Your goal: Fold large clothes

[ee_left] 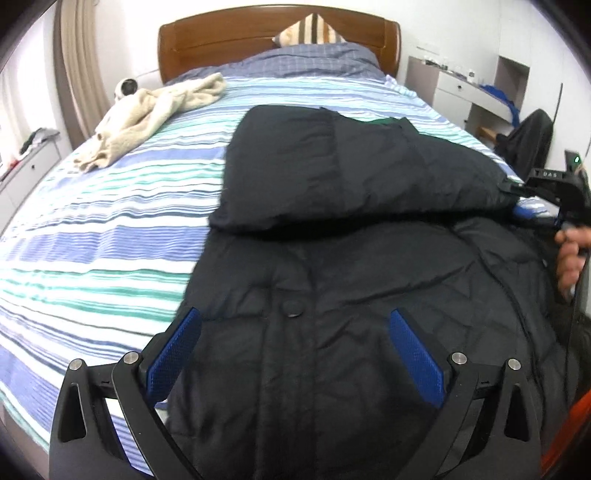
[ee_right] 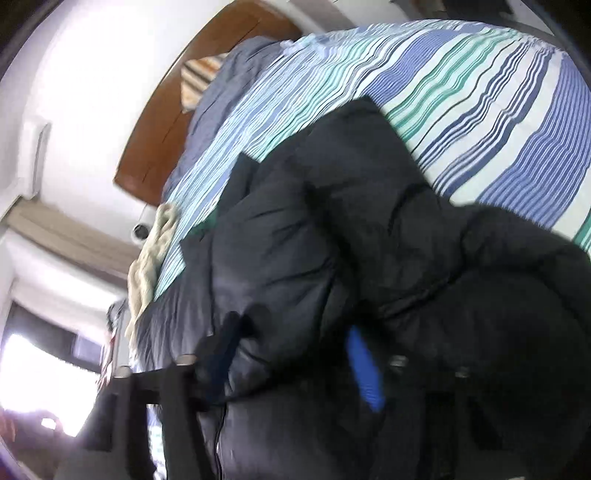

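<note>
A large black padded jacket [ee_left: 332, 280] lies on the striped bed, front up, with a snap button [ee_left: 293, 308] on its placket. Its upper part [ee_left: 332, 166] is folded back over the body. My left gripper [ee_left: 295, 332] hovers just above the jacket's lower front, open and empty, blue pads [ee_left: 173, 354] wide apart. My right gripper [ee_left: 517, 192] is at the right edge of the left wrist view, shut on the edge of the folded part. In the blurred right wrist view the jacket [ee_right: 369, 258] fills the middle and the right gripper [ee_right: 295, 350] pinches its fabric.
The bed has a blue, green and white striped sheet [ee_left: 110, 221], a wooden headboard [ee_left: 229, 33] and pillows [ee_left: 314, 55]. A cream towel [ee_left: 147, 110] lies crumpled at the far left. A white desk with shelves [ee_left: 472, 88] and a dark chair [ee_left: 528, 140] stand to the right.
</note>
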A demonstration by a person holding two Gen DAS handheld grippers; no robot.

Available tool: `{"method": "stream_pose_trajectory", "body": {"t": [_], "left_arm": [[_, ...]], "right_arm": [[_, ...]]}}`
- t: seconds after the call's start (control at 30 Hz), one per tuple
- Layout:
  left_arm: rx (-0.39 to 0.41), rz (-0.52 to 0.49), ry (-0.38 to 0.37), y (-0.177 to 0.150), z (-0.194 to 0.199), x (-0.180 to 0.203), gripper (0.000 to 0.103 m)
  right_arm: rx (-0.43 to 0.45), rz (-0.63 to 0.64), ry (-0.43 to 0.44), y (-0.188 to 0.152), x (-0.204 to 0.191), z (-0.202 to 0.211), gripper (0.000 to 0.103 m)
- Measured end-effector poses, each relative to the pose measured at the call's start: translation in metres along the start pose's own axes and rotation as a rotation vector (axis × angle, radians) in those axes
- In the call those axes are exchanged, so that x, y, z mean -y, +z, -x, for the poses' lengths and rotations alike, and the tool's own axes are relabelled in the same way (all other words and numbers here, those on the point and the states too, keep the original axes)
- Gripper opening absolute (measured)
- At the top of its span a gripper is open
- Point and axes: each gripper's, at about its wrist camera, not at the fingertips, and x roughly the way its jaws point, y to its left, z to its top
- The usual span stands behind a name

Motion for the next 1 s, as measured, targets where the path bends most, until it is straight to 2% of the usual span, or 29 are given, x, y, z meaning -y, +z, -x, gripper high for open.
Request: {"method": "stream_pose_trajectory", "body": {"t": [0.03,0.07,0.13,0.17,0.2,0.3,0.4,0.43,0.47,0.5,0.57,0.63,0.67,0.73,0.77,0.83,0.9,0.93,0.97,1.0], "left_arm": [[-0.002,0.009,-0.004,-0.001,0.001,-0.002,0.101],[-0.005,0.015,-0.008,-0.001,0.002,-0.003,0.101],[-0.01,0.018,-0.01,-0.001,-0.001,-0.004,0.101],[-0.013,0.015,-0.011,0.0,-0.004,-0.002,0.101],[-0.017,0.011,-0.012,0.0,-0.005,-0.005,0.101],[-0.031,-0.007,-0.002,0.008,-0.008,-0.002,0.101],[0.0,-0.012,0.018,0.027,-0.002,-0.005,0.102],[0.017,-0.004,0.015,0.036,0.001,-0.009,0.102],[0.029,0.008,0.01,0.047,0.002,-0.015,0.102],[0.036,0.018,0.006,0.055,0.001,-0.019,0.102],[0.053,0.044,0.0,0.075,-0.005,-0.027,0.102],[0.074,0.047,-0.01,0.094,-0.016,-0.03,0.102],[0.086,0.044,-0.004,0.105,-0.024,-0.029,0.101],[0.102,0.031,-0.002,0.121,-0.042,-0.022,0.096],[0.104,0.012,-0.009,0.127,-0.054,-0.016,0.088],[0.083,-0.027,-0.01,0.132,-0.078,-0.005,0.08],[0.018,-0.073,0.023,0.126,-0.11,0.003,0.082],[-0.037,-0.085,0.035,0.12,-0.128,0.003,0.092],[-0.076,-0.07,0.043,0.11,-0.144,-0.002,0.103],[-0.088,-0.004,0.023,0.103,-0.153,-0.013,0.102]], "right_arm": [[0.037,0.018,-0.004,0.005,-0.005,0.007,0.023],[0.07,0.033,0.0,0.01,-0.008,0.014,0.022],[0.159,0.097,-0.046,0.021,-0.013,0.028,0.02],[0.162,0.117,-0.067,0.027,-0.012,0.026,0.02],[0.125,0.133,-0.091,0.032,-0.007,0.015,0.02],[-0.095,0.225,-0.168,0.028,0.003,-0.03,0.027],[-0.083,0.41,-0.214,0.013,-0.013,-0.022,0.033],[-0.092,0.453,-0.217,0.011,-0.018,-0.014,0.045],[-0.079,0.486,-0.215,0.008,-0.022,-0.004,0.055],[-0.053,0.507,-0.217,0.008,-0.026,0.005,0.059],[0.057,0.554,-0.224,0.007,-0.038,0.032,0.061],[0.131,0.58,-0.191,0.011,-0.053,0.046,0.061],[0.142,0.593,-0.161,0.012,-0.062,0.047,0.061],[0.105,0.612,-0.098,0.025,-0.076,0.034,0.061],[0.083,0.61,-0.074,0.029,-0.083,0.023,0.061],[0.035,0.596,-0.077,0.035,-0.081,-0.002,0.061],[-0.115,0.552,-0.135,0.034,-0.062,-0.045,0.061],[-0.18,0.535,-0.163,0.028,-0.048,-0.066,0.06],[-0.17,0.539,-0.158,0.023,-0.041,-0.069,0.06],[-0.143,0.549,-0.152,0.02,-0.038,-0.069,0.06]]}}
